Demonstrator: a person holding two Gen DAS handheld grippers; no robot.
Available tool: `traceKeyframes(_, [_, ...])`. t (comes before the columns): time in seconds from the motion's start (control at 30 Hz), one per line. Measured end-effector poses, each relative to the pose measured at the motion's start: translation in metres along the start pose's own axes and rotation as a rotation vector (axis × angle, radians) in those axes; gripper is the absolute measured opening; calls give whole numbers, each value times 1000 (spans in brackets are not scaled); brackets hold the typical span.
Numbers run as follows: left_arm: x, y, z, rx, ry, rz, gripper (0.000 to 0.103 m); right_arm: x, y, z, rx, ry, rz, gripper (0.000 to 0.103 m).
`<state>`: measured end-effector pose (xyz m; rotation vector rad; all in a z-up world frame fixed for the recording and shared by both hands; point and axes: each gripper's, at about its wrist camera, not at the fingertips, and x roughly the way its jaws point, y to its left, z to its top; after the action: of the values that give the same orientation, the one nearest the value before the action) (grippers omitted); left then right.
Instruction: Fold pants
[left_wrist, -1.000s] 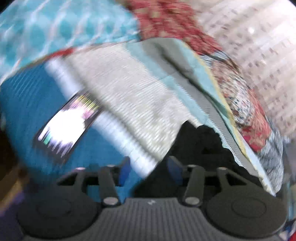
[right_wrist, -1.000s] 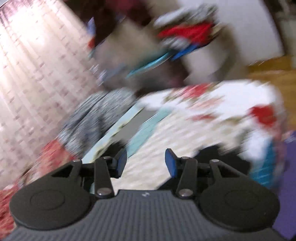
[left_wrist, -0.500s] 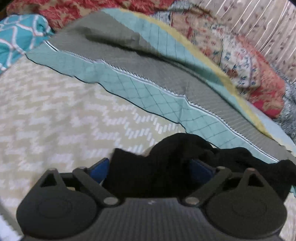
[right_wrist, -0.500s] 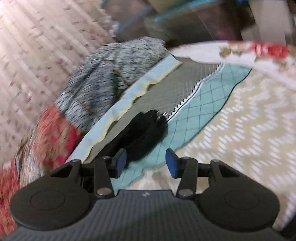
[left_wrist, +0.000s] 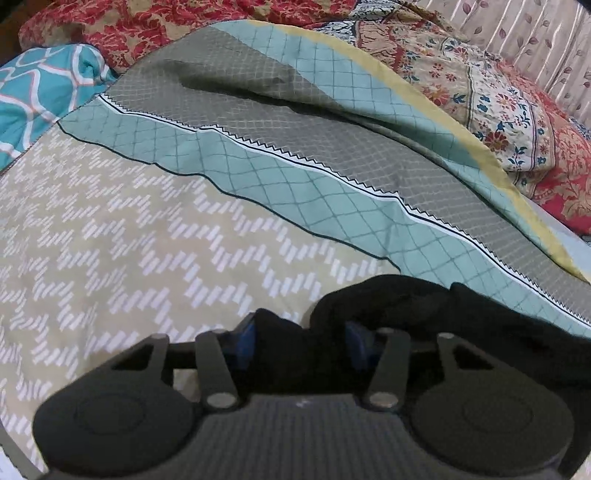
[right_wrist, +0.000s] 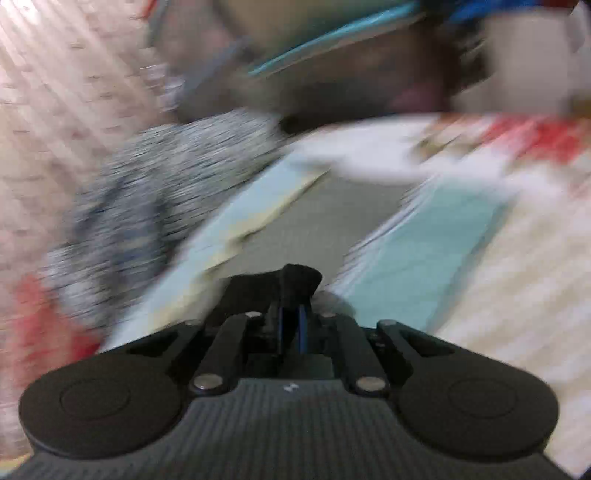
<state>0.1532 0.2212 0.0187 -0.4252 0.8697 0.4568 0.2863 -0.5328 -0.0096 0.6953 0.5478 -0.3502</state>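
A bed fills both views, covered by a bedspread with a beige field of white zigzag dashes, a teal diamond-quilted band, a grey band and a yellow edge. Beyond it in the left wrist view lie a red-and-tan floral quilt and, at the far left, a turquoise patterned cushion; a pale curtain with a leaf print hangs behind. The right wrist view is smeared by motion, but a grey-speckled cloth shows at the left beside the same curtain.

The black pants lie bunched on the bedspread at the near edge, across the teal band and the beige field, trailing off to the right.

The left claw is at middling width and closing, with a thick wad of the pants between its blue pads; the pads press on the cloth on both sides.

The right claw is nearly together and closing, its blue pads pinching a fold of the black pants that sticks up just past the tips.
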Motion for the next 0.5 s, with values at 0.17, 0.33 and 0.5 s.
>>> traceKeyframes(0.17, [-3, -4, 0, 34, -14, -7, 56, -1, -28, 13, -44, 97, -141, 49])
traceKeyframes(0.33, [-26, -4, 1, 91, -78, -52, 64, -33, -32, 21, -9, 18, -110, 50])
traceKeyframes(0.5, [-35, -19, 0, 241, -164, -26, 77, -29, 23, 14, -160, 75, -7, 56])
